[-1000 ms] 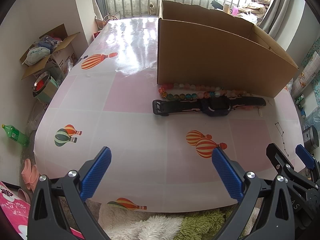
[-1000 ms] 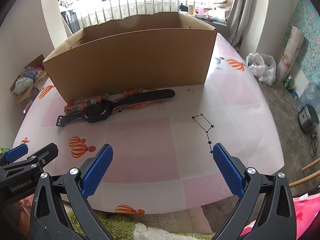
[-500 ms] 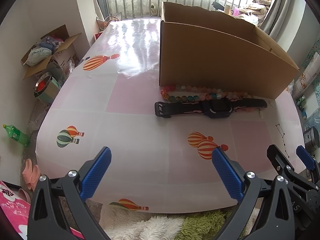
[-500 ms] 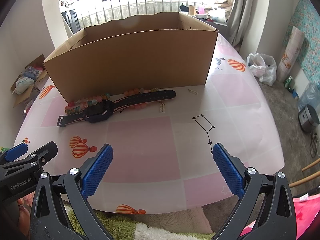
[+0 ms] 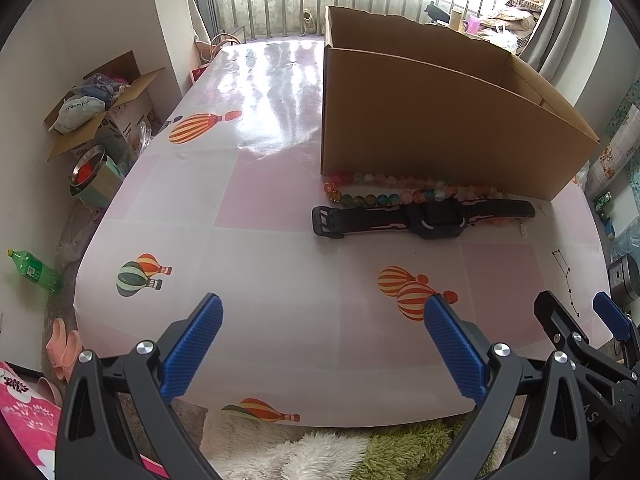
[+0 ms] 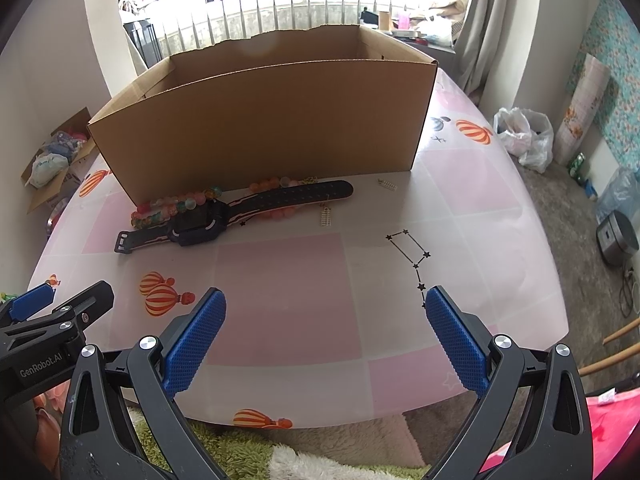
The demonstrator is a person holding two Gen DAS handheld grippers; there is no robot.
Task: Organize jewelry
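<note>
The watch (image 6: 224, 216) lies flat against the beads (image 6: 176, 205) at the foot of the cardboard box (image 6: 272, 120), strap running crosswise ahead-left of my right claw (image 6: 326, 336), both claws wide apart and empty, left claw (image 5: 322, 346) about as near

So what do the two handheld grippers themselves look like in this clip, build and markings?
Both match: the left gripper and right gripper have black plastic frames with triangular cut-outs, silver round screw heads, and blue pads textured with fine dots. White "GenRobot.AI" lettering marks the left one's side. No hands, sleeves or cables are visible.
</note>
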